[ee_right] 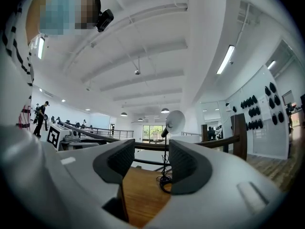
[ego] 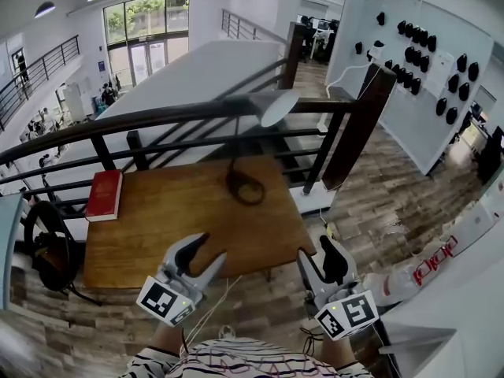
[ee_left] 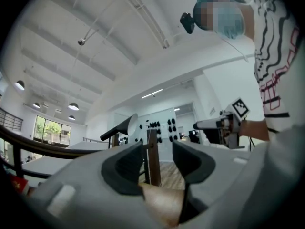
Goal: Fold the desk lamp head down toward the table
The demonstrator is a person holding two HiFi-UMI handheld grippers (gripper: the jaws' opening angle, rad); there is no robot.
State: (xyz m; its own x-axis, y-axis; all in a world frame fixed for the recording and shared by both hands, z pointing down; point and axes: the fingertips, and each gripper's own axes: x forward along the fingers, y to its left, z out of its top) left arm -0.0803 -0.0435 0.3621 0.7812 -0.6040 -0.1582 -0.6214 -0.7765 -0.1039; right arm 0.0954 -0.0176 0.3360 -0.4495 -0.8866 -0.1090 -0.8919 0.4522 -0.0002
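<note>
The desk lamp stands at the far edge of the wooden table (ego: 169, 215). Its white head (ego: 277, 107) is raised on a thin black stem above a base with a coiled black cord (ego: 244, 186). My left gripper (ego: 205, 252) hovers over the table's near edge, open and empty. My right gripper (ego: 321, 258) is just past the table's near right corner, also open and empty. Both are well short of the lamp. The right gripper view shows the lamp head (ee_right: 175, 122) and cord (ee_right: 164, 180) ahead between open jaws. In the left gripper view the lamp head (ee_left: 127, 125) sits beyond the open jaws.
A red book (ego: 104, 194) lies on the table's far left corner. Black headphones (ego: 49, 250) hang left of the table. A dark railing (ego: 181, 116) with a thick post (ego: 358, 128) runs right behind the lamp. Wood floor lies to the right.
</note>
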